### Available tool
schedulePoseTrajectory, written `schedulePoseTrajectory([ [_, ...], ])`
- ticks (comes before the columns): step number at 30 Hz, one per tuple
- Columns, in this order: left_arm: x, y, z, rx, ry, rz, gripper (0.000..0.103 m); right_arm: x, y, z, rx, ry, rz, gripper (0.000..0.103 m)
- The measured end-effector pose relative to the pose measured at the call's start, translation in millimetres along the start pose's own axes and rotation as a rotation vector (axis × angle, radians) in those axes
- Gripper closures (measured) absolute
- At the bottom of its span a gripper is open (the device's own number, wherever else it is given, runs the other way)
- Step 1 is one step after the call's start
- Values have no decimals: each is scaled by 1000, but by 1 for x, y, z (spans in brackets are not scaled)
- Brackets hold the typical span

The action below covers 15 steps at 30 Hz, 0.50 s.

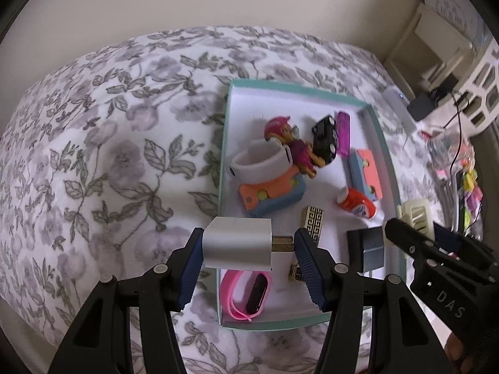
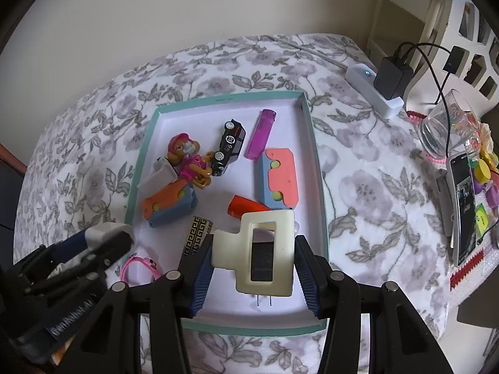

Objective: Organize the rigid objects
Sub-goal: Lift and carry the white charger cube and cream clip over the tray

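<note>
Most of the sorting looks done: the box [image 2: 315,168], a shallow white tray with a teal rim, already holds a doll [image 2: 187,159], a toy car [image 2: 229,146], a purple lighter [image 2: 261,133], two orange-and-blue blocks, a red tube [image 2: 246,207], a patterned gold piece [image 2: 197,233], a white band [image 1: 259,162], a pink watch [image 1: 246,293] and a dark plug [image 1: 368,246] near the front edge. What is left, as far as I can judge, is the two things in the air. The left claw [image 1: 248,244] is about half open and pinched on a white charger [image 1: 237,243], one pad on its body and the other on its prongs, over the box's near left rim. The right claw [image 2: 252,258] is clamped part-open on a cream hair clip [image 2: 280,249], held above the near end of the box, over the dark plug. Both only need lowering and letting go, I'd say. The box sits on a bed covered in a grey-and-lilac flowered spread [image 1: 109,155], which is otherwise bare on the left. To the right lie a white power strip [image 2: 371,85] with a black adapter plugged in, a glass [image 2: 443,127], a phone [image 2: 464,205] propped up, and a heap of small bright bits. Behind is a plain cream wall, with cream lattice furniture in the right corner.
</note>
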<state>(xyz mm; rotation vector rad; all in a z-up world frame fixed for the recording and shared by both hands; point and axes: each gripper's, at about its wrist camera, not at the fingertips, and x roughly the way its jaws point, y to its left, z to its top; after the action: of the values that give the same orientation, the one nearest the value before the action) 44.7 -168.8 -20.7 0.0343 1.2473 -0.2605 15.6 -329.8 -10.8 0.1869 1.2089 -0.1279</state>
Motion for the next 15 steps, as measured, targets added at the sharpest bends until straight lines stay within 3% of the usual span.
schedulePoseTrajectory([
  [15,21,-16,-1,56,47,47,43,20,1,5,-13,37,-4,50],
])
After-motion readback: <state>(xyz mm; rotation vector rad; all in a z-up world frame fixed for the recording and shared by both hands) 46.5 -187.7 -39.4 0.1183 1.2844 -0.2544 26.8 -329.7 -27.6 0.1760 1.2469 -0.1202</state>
